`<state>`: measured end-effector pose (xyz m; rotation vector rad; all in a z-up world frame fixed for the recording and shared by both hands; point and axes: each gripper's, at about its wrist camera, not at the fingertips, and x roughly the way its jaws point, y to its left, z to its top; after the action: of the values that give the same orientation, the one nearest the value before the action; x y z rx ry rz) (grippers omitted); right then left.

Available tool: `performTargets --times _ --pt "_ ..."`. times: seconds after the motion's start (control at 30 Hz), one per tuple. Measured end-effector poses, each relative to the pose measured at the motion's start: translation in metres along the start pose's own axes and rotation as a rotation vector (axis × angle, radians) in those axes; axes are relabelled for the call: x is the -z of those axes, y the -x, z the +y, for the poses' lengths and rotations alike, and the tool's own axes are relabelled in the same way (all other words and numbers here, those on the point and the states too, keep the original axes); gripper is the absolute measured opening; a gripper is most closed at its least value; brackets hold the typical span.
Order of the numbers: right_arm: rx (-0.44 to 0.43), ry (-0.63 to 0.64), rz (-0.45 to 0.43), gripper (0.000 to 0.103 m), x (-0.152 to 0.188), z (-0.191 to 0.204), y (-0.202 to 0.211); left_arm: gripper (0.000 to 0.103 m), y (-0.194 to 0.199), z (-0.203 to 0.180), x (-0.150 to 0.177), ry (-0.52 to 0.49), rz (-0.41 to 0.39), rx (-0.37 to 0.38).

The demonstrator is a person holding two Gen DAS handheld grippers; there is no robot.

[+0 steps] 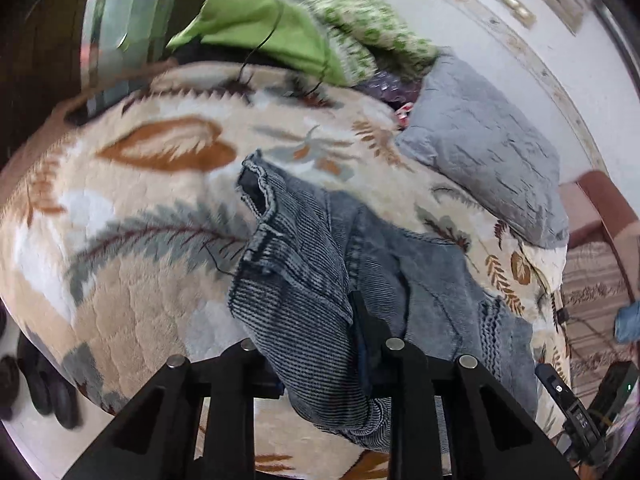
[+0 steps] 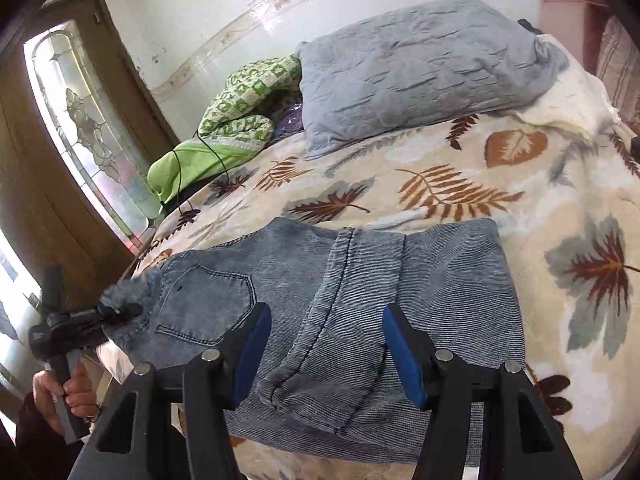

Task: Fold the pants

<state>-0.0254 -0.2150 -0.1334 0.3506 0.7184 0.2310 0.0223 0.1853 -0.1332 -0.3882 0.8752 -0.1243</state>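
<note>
Blue-grey denim pants (image 2: 360,280) lie folded on a leaf-patterned blanket (image 2: 460,184) on a bed. In the right wrist view, a back pocket faces up at the left and a leg hem lies toward me. My right gripper (image 2: 326,346) hovers over that leg with its blue pads (image 2: 400,352) wide apart; cloth lies between them, unpinched. My left gripper (image 2: 132,312), held by a hand (image 2: 68,392), bites the pants' left end. In the left wrist view the pants (image 1: 304,264) are bunched and lifted, and my left gripper (image 1: 324,316) is shut on the cloth, which hides one finger.
A grey quilted pillow (image 2: 420,64) and green cloths (image 2: 240,104) with a thin black cord lie at the far side of the bed. A glazed wooden door (image 2: 80,120) stands to the left. Dark shoes (image 1: 44,392) sit on the floor by the bed's edge.
</note>
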Motion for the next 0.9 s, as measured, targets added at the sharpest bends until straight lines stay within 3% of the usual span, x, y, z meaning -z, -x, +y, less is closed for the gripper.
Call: performTargets --times 0.03,0.1,0.3,0.4,0.47,0.53,0.67,0.73,0.8,0.83,0.9 --pt "-0.003 0.008 0.009 0.057 0.0 0.002 -0.004 0.026 0.006 -0.007 0.0 -0.023 -0.015 -0.001" --pt "-0.022 0.023 0.057 0.036 -0.001 0.012 -0.02 0.026 0.019 -0.021 0.001 -0.066 -0.042 0.009" --pt "-0.093 0.029 0.158 0.03 0.004 0.046 -0.068 0.025 0.054 -0.072 0.005 -0.203 -0.099 0.065" --pt "-0.138 -0.036 0.286 0.031 0.017 0.049 -0.106 0.024 0.069 -0.094 0.007 -0.255 -0.115 0.1" --pt "-0.131 -0.022 0.263 0.029 0.016 0.052 -0.104 0.019 0.08 -0.11 0.008 -0.293 -0.126 0.119" --pt "-0.193 -0.097 0.255 0.029 0.012 0.04 -0.093 0.009 0.09 -0.126 0.01 -0.339 -0.142 0.147" --pt "-0.251 -0.22 0.106 0.029 -0.005 -0.001 -0.048 0.009 0.097 -0.172 0.015 -0.459 -0.17 0.186" --pt "-0.265 -0.281 0.052 0.029 -0.009 -0.023 -0.032 0.009 0.092 -0.19 0.017 -0.521 -0.194 0.137" --pt "-0.221 -0.327 0.026 0.029 -0.011 -0.046 -0.02 0.01 0.087 -0.187 0.01 -0.524 -0.198 0.098" --pt "-0.204 -0.351 0.022 0.03 -0.01 -0.058 -0.013 0.01 0.083 -0.178 0.004 -0.496 -0.175 0.086" --pt "-0.179 -0.377 0.02 0.03 -0.008 -0.074 -0.005 0.03 0.072 -0.141 -0.006 -0.398 -0.128 0.017"
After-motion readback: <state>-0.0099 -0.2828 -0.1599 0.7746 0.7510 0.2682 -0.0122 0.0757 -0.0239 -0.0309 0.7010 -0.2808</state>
